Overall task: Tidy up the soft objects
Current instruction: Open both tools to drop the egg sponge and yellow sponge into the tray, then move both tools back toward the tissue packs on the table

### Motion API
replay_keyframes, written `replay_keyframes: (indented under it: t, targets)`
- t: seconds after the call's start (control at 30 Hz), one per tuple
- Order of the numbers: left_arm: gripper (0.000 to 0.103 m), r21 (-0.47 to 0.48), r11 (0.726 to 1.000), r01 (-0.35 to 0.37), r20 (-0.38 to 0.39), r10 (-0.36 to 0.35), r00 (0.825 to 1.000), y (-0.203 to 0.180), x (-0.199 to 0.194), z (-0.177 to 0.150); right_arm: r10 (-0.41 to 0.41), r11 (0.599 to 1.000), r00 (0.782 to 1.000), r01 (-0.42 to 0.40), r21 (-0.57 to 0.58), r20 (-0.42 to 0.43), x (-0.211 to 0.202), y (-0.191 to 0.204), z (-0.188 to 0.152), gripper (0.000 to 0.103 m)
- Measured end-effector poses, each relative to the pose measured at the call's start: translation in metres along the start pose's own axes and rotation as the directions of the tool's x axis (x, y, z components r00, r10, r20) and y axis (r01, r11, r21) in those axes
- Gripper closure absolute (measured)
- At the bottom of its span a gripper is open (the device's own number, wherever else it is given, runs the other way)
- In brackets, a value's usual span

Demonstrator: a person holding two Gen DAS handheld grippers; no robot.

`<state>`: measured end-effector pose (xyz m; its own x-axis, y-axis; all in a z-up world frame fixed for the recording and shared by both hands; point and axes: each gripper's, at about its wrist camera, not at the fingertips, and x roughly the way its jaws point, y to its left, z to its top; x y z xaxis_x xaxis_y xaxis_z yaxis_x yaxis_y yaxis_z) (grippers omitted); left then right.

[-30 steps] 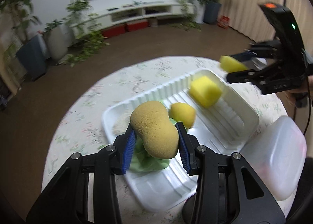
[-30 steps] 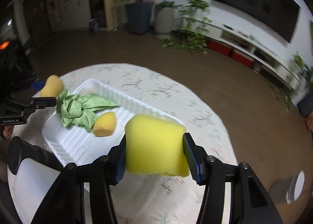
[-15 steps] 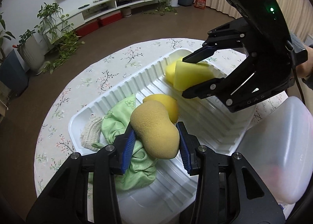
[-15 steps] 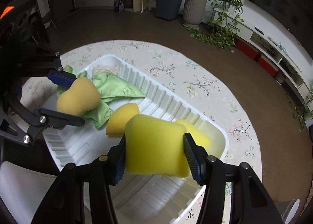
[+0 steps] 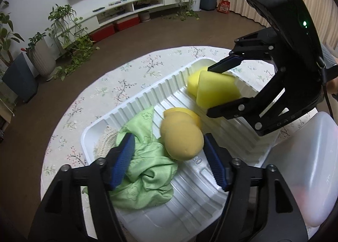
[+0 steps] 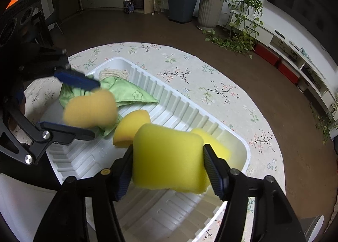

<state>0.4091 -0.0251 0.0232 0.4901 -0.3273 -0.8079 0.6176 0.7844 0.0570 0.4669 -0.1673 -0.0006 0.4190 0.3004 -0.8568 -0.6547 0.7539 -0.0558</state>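
Both claws point steeply down over the ribbed white plastic tray. The left claw is opening, its pads clear of the smooth, peanut-shaped tan sponge beside the crumpled green cloth. The right claw is also opening around the porous yellow block sponge.

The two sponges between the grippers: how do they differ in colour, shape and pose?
The orange sponge is rounded and peanut-like; the yellow sponge is bright and blocky. The orange one lies beside the green cloth, the yellow one at the opposite end of the white tray. Both sit between opening jaws.
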Motion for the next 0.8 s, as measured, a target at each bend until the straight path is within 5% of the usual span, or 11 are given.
replay_keyframes:
  t: [0.47,0.8]
  targets:
    - [0.031,-0.141,0.99,0.009,0.156,0.013,0.988,0.009,-0.072,-0.018,-0.03,0.994,0.992,0.016,0.109,0.123,-0.055,-0.023,-0.019,0.021]
    - [0.027,-0.22,0.975,-0.008,0.223,0.058,0.973,-0.045,-0.127,-0.091,-0.055,0.954,0.967,-0.023,0.299,0.25,-0.123,-0.031,-0.092,0.02]
